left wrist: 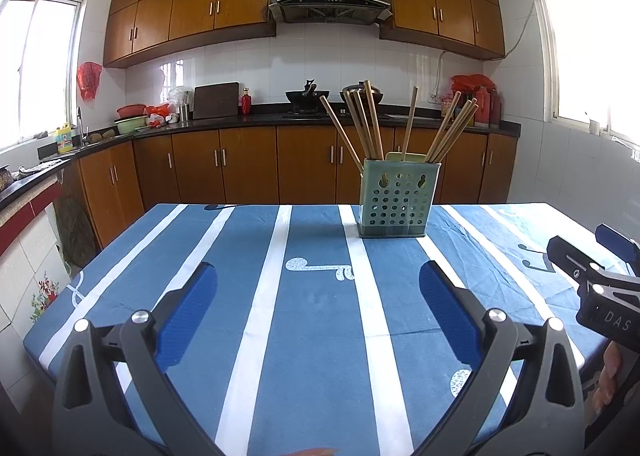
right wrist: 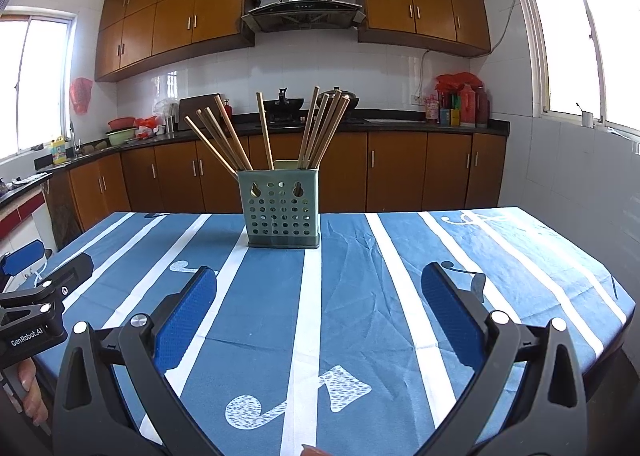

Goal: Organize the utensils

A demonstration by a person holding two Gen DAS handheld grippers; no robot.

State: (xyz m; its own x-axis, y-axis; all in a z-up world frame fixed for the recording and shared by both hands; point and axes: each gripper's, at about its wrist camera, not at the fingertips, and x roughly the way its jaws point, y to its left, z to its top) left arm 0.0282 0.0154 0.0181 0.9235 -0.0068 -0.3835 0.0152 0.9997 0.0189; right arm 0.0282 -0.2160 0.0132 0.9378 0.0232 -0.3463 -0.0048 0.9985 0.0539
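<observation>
Both grippers hang low over the table (left wrist: 304, 336) with jaws spread wide and nothing between them. Ahead of the left gripper (left wrist: 318, 288), beyond and slightly right of its right jaw, stands the green perforated utensil holder (left wrist: 396, 197), upright on the blue striped tablecloth (right wrist: 360, 296). From the right gripper (right wrist: 320, 288) the same holder (right wrist: 282, 211) sits ahead, nearer its left jaw.

The wooden chopsticks (left wrist: 362, 123) fan out of the holder in loose clusters, leaning left and right, one nearly upright. They look light, stiff and thin, likely to roll or pivot in a loose pinch; taking one across its upper shaft, well above the rim, seems safest. The holder itself looks like light plastic and may tip if a stick is dragged sideways.

Each view catches the other gripper at its edge. The left view shows more of the holder's right side; the right view shows more bare tablecloth to the right of the jaws.
</observation>
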